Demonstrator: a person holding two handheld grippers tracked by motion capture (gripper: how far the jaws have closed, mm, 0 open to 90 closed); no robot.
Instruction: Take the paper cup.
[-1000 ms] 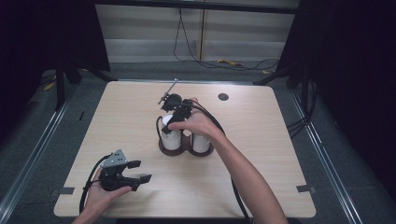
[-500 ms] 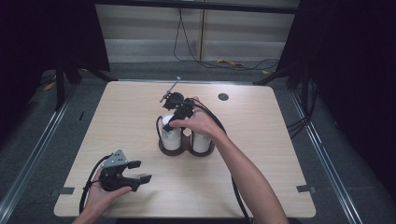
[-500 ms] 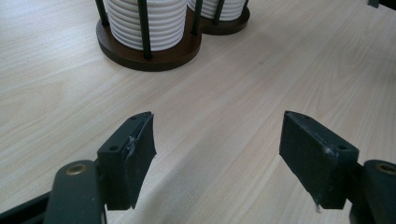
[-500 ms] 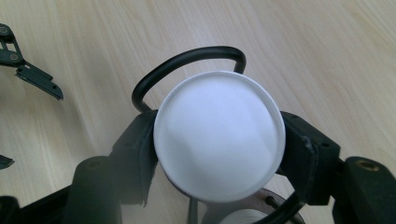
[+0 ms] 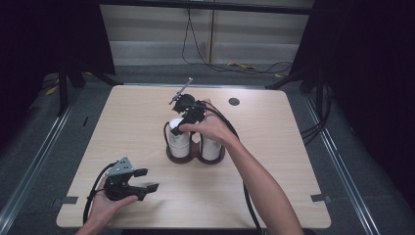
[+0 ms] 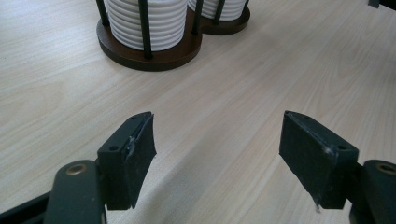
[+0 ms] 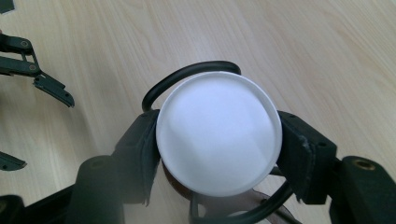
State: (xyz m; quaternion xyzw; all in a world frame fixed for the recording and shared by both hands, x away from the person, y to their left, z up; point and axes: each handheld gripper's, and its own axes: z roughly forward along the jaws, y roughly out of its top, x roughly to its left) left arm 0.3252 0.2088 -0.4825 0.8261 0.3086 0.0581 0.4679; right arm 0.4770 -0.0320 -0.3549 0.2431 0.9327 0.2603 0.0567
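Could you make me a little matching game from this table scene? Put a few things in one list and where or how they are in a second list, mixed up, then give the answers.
Things:
1. right gripper
2. left gripper
3. white stack
4. small dark disc

States:
A. jaws apart over bare wood
B. lying alone near the table's far edge
C. standing in a dark wooden holder with black rods
D. jaws at either side of a round white top

Pairs: 1-D, 2-A, 3-C, 4-B

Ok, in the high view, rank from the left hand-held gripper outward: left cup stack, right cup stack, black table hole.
From the left hand-held gripper, bottom left:
1. Left cup stack, holder's left side.
2. Right cup stack, beside it.
3. Black table hole, far right edge.
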